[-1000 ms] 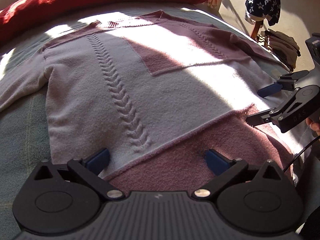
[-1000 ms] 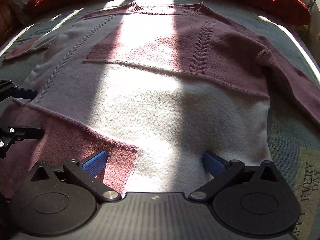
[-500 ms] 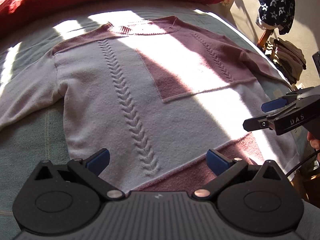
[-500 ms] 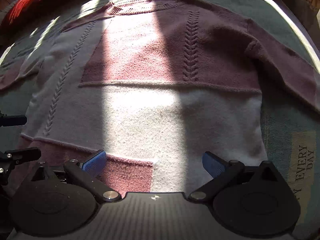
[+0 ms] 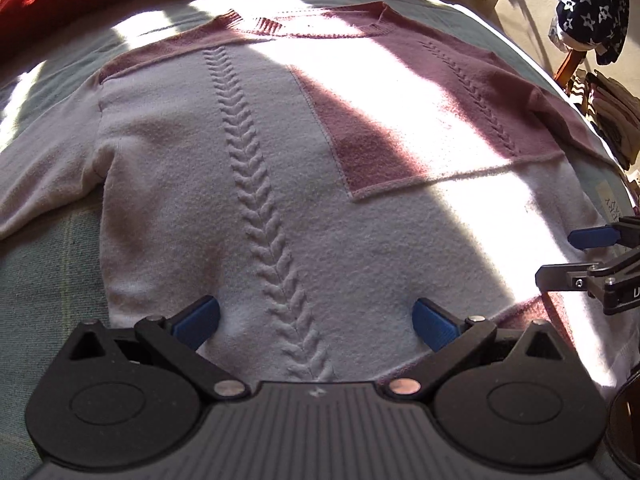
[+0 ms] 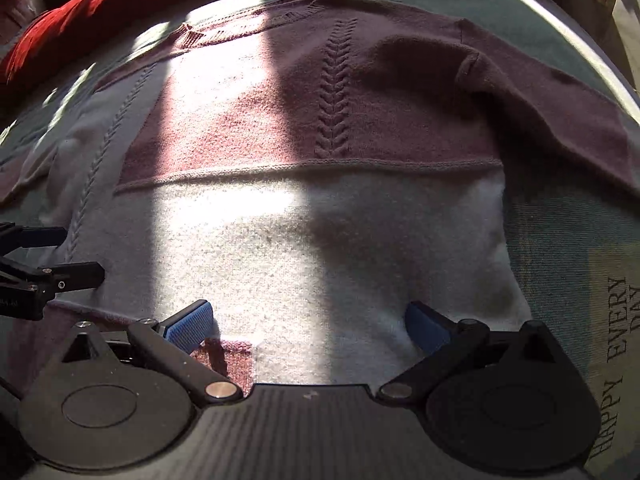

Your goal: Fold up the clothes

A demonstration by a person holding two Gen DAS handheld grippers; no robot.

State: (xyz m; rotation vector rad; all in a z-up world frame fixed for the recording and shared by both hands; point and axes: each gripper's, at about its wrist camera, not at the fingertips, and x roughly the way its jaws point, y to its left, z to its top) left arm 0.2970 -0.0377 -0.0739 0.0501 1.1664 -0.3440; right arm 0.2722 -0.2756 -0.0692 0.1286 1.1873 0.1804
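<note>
A knitted sweater (image 5: pixel 280 184) in white and dusty pink blocks lies flat, front up, on a bed, neckline at the far end and sleeves spread out. My left gripper (image 5: pixel 316 318) hovers open over the sweater's left hem, straddling a raised cable stripe (image 5: pixel 256 184). My right gripper (image 6: pixel 308 322) is open over the sweater (image 6: pixel 320 220) near its right hem, nothing between its blue pads. Each gripper shows at the edge of the other's view: the right gripper (image 5: pixel 580 254) and the left gripper (image 6: pixel 60 252).
A green checked bedspread (image 5: pixel 44 280) covers the bed. A red pillow (image 6: pixel 76 20) lies along the headboard side. A star-patterned cloth (image 5: pixel 588 4) hangs over a chair beyond the bed's right edge. Printed words (image 6: pixel 618 344) mark the bedspread at the right.
Both grippers have pulled back toward the hem and lifted, so more of the sweater shows. The folded pink hem flap seen a second ago is now mostly out of view.
</note>
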